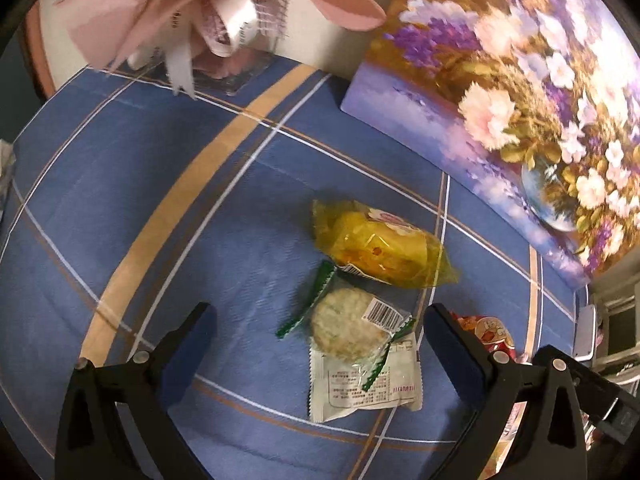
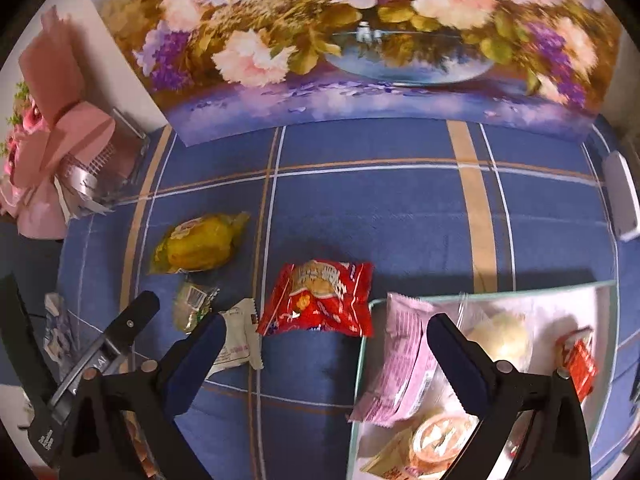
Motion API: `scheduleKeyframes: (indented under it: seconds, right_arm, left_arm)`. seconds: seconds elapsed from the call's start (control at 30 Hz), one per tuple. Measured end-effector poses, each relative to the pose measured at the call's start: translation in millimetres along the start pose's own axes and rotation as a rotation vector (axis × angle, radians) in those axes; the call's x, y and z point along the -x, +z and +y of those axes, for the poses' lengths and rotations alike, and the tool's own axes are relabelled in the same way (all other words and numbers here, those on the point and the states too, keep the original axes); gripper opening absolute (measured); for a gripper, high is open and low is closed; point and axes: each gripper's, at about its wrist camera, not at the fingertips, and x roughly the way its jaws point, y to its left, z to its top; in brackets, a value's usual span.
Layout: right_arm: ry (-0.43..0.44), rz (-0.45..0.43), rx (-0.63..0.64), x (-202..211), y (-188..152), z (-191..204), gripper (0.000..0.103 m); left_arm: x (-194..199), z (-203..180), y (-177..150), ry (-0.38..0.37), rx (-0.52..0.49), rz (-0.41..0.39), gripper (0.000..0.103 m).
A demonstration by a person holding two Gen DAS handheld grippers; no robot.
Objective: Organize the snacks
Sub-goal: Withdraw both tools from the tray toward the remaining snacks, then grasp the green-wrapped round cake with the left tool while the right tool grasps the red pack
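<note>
My left gripper point(image 1: 320, 324) is open and points down over a round rice cracker in a clear wrapper point(image 1: 340, 330) that lies on a white packet point(image 1: 360, 388). A yellow snack bag point(image 1: 380, 244) lies just beyond them. My right gripper point(image 2: 326, 328) is open too, with nothing gripped. A red snack packet point(image 2: 320, 300) lies flat on the cloth just ahead of its fingertips. Beside its right finger stands a clear glass tray point(image 2: 480, 292) with a pink packet point(image 2: 400, 364), a pale round bun point(image 2: 504, 340), a small red packet point(image 2: 580, 360) and a round cookie pack point(image 2: 440, 436).
Blue plaid cloth point(image 2: 360, 208) covers the table. A floral painting point(image 2: 340, 40) leans along the back. A pink bouquet in a clear holder point(image 2: 68, 152) stands at the far left, and a white device point(image 2: 620, 200) lies at the right edge.
</note>
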Motion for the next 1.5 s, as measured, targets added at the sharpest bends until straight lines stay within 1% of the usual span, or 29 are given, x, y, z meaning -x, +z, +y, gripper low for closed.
scheduleKeyframes:
  seconds: [0.03, 0.13, 0.2, 0.3, 0.4, 0.43, 0.5, 0.57, 0.67, 0.9, 0.93, 0.97, 1.1, 1.17, 1.23, 1.4, 1.5]
  right_arm:
    - [-0.007, 0.006, 0.02, -3, 2, 3, 0.095]
    - [-0.035, 0.04, 0.074, -17, 6, 11, 0.089]
    - [-0.043, 0.061, 0.092, -26, 8, 14, 0.084]
    - [-0.041, 0.087, 0.1, -40, 9, 15, 0.078]
    - [-0.052, 0.11, 0.109, -54, 9, 16, 0.071]
    - [-0.063, 0.104, 0.115, -56, 9, 17, 0.07]
    - [-0.073, 0.104, 0.123, -59, 11, 19, 0.067]
    - [-0.081, 0.103, 0.132, -61, 12, 21, 0.067]
    - [-0.1, 0.102, 0.15, -65, 13, 24, 0.061]
    - [-0.104, 0.101, 0.147, -73, 15, 26, 0.059]
    - [-0.102, 0.104, 0.15, -77, 14, 29, 0.057]
    - [-0.106, 0.101, 0.153, -79, 14, 30, 0.057]
    - [-0.115, 0.098, 0.168, -79, 13, 36, 0.054]
    - [-0.114, 0.099, 0.177, -79, 12, 40, 0.053]
    - [-0.115, 0.095, 0.182, -78, 10, 43, 0.052]
    - [-0.082, 0.089, 0.175, -73, 12, 38, 0.051]
    - [-0.069, 0.082, 0.174, -67, 11, 40, 0.048]
  left_arm:
    - [-4, -1, 0, -0.005, 0.0, 0.009, 0.102]
    - [-16, -1, 1, -0.023, 0.009, 0.034, 0.102]
    - [-23, -2, 3, -0.02, -0.001, 0.041, 0.102]
    - [-29, -4, 3, -0.015, -0.019, 0.042, 0.102]
    - [-36, -6, 4, -0.026, -0.031, 0.05, 0.102]
    - [-39, -8, 4, -0.03, -0.033, 0.056, 0.101]
    - [-45, -11, 3, -0.028, -0.046, 0.068, 0.096]
    - [-50, -13, 0, -0.029, -0.058, 0.081, 0.089]
    - [-54, -17, -2, -0.016, -0.071, 0.079, 0.086]
    - [-52, -18, -3, -0.001, -0.069, 0.075, 0.075]
    - [-52, -18, -3, 0.004, -0.067, 0.075, 0.068]
    - [-51, -17, -3, 0.015, -0.068, 0.073, 0.065]
    - [-50, -12, -2, -0.002, -0.042, 0.071, 0.064]
    - [-48, -9, -3, 0.0, -0.037, 0.071, 0.061]
    - [-47, -7, -3, -0.006, -0.027, 0.074, 0.06]
    - [-43, -4, -2, -0.016, -0.01, 0.078, 0.058]
    - [-39, -6, -1, -0.012, -0.009, 0.078, 0.057]
